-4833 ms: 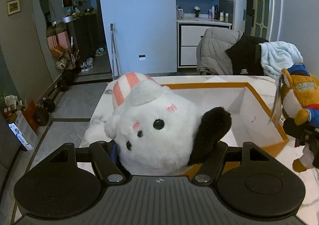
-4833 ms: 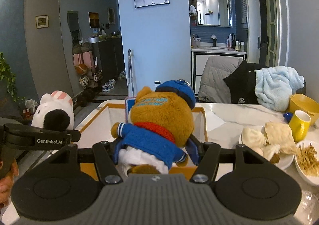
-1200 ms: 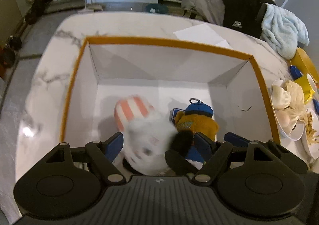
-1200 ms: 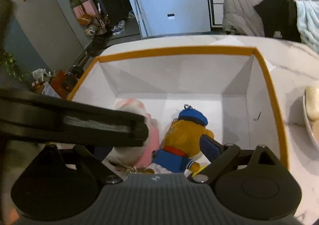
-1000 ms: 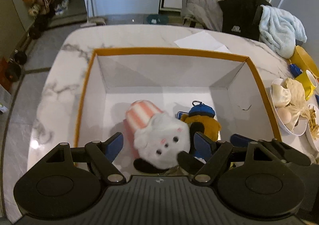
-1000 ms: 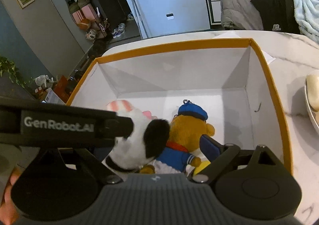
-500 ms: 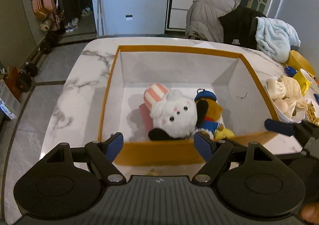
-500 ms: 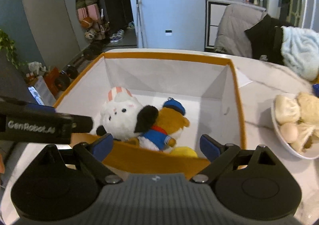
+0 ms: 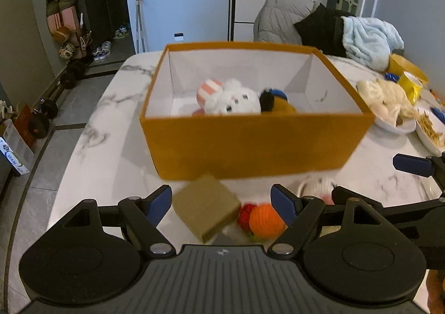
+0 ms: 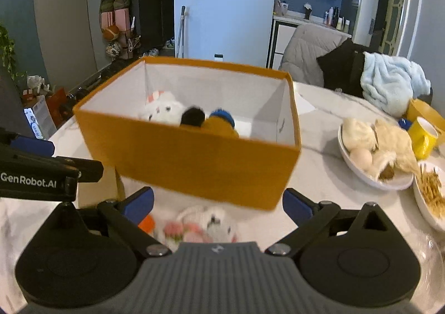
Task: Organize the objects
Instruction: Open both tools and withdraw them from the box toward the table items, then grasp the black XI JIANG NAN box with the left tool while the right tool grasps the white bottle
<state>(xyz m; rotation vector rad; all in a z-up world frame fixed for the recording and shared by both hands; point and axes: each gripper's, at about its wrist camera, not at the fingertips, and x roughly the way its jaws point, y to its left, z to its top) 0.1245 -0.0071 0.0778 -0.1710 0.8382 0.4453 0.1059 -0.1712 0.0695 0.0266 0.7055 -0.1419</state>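
The left tool (image 9: 221, 202) stands wide open with nothing held, level above the near edge of the counter (image 9: 94, 130) and facing the box. Between its blue fingertips (image 9: 158, 202) lie a tan cardboard block (image 9: 205, 206), tilted and blurred, and just to its right a small red and orange knitted toy (image 9: 262, 219) whose lower part is cut off by the tool's body. Whether the block and the toy touch is hard to tell.

The right tool (image 10: 218, 202) is likewise spread wide and empty, held low over the counter, its fingers either side of a small white and pink plush (image 10: 205, 226). That plush is smeared by blur and its near half is hidden under the tool's body, so its shape cannot be made out. In the left view the same plush shows only as a pale patch behind the left tool's right finger.

Beyond both tools stands the orange box (image 9: 250, 144), open-topped with a white inside. Its near wall hides all but the heads of the white plush dog (image 9: 230, 97) with its striped cap and the brown plush bear (image 9: 279, 106) in a blue cap, which lie touching side by side on the box floor.

To the right on the counter, well apart from the box, are a white bowl of food (image 10: 375, 152), a yellow mug (image 10: 424, 133) and a dish of fries (image 10: 431, 194) cut off by the frame edge.
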